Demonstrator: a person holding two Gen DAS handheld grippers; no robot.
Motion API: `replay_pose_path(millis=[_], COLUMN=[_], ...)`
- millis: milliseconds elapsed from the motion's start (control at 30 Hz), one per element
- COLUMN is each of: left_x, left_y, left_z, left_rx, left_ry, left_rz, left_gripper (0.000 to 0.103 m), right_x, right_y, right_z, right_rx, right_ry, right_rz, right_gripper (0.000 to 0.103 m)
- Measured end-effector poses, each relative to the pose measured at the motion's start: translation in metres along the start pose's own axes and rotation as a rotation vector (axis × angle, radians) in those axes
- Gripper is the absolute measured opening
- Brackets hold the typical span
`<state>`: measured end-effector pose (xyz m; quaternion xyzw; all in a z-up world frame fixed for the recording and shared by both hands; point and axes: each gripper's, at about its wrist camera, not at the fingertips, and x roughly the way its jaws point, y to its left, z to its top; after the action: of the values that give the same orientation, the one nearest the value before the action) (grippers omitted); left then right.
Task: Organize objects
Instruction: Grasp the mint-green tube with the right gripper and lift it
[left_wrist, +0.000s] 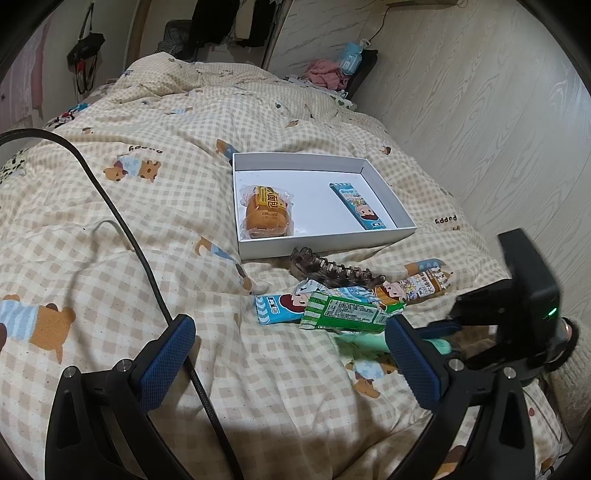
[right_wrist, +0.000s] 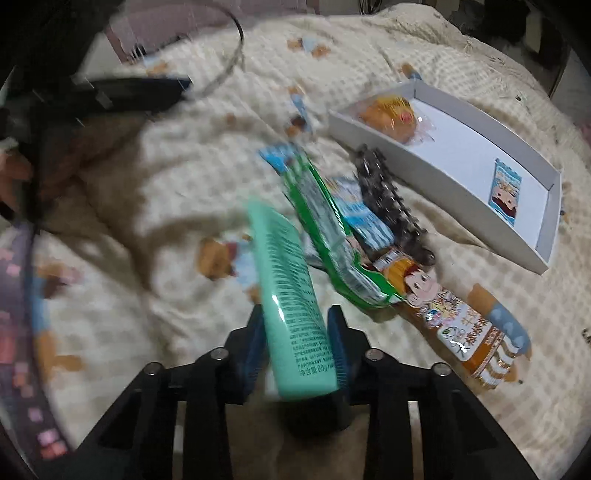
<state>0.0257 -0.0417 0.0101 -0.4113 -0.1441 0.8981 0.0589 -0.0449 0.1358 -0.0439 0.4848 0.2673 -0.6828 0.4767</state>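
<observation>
Both fingers of the right gripper (right_wrist: 297, 347) clamp the mint tube (right_wrist: 291, 302).

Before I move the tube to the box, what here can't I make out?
- Tube: cap end hidden behind the right tongs in the right view; mostly hidden in the left view.
- Snack packets: right view blurred, print unreadable.
- Hair clip: far side hidden by packets.
- Box: nothing hidden.
</observation>
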Motion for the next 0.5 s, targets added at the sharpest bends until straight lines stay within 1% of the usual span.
replay_pose_path(millis=[200,300,400,500], left_x=[0.0,0.0,0.0,0.0], left_y=[0.001,0.001,0.001,0.001], left_z=[0.001,0.0,0.001,0.0], left_rx=[0.001,0.0,0.0,0.0], left_ry=[-0.001,0.001,0.0,0.0], left_rz=[0.0,0.0,-0.001,-0.001], left_gripper=[0.102,0.103,0.103,0.102], right_x=[-0.031,-0.051,-0.062,-0.069], right_y=[-0.025,-0.037,-0.04,-0.05], right_z=[-0.002,-0.009,-0.011,-0.023], right_rx=[0.223,0.327,0.413,0.526], right_ry=[-0.08,-0.147,-0.205,-0.285], right_rz=[0.074,0.147,0.186,0.282], right_gripper=[0.028,0.028,0.028,0.028])
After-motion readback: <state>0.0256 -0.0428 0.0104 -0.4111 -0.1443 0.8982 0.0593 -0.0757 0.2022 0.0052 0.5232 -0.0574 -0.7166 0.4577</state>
